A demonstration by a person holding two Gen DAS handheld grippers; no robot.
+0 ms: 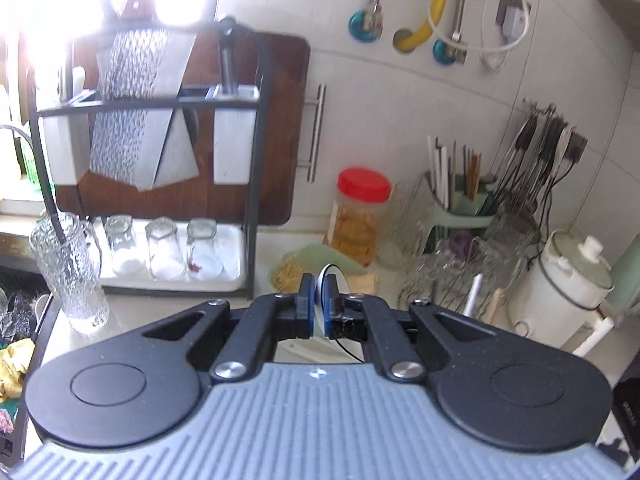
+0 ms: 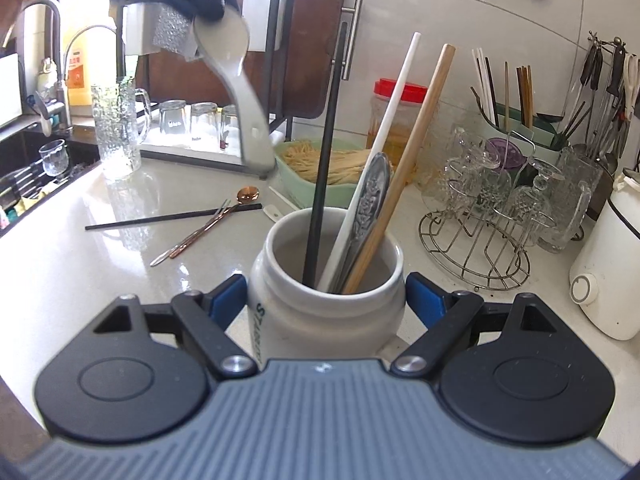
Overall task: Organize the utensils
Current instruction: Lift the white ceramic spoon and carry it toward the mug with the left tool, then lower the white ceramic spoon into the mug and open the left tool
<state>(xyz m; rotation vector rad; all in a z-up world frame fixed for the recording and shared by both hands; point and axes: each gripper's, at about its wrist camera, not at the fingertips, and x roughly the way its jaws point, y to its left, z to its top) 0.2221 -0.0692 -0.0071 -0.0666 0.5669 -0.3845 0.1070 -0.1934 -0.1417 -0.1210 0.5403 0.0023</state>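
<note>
My right gripper [image 2: 326, 304] is shut on a white ceramic mug [image 2: 326, 316] standing on the counter. The mug holds a black chopstick [image 2: 326, 148], a white chopstick [image 2: 386, 128], a wooden chopstick [image 2: 416, 136] and a silver spoon [image 2: 370, 200]. My left gripper [image 1: 318, 300] is shut on a white ceramic spoon [image 1: 326, 276]; in the right wrist view the spoon [image 2: 236, 80] hangs handle-down, high above the counter, left of the mug. On the counter lie a black chopstick [image 2: 172, 218], a rose-gold spoon [image 2: 216, 220], a silver fork [image 2: 192, 236] and a small white spoon [image 2: 274, 212].
A green dish of noodles [image 2: 320, 160] sits behind the mug, beside a red-lidded jar [image 2: 390, 120]. A wire rack of glasses [image 2: 492, 216] and a white cooker [image 2: 608, 276] stand to the right. A glass pitcher [image 2: 118, 132], a tray of tumblers [image 2: 192, 124] and the sink [image 2: 36, 176] are to the left.
</note>
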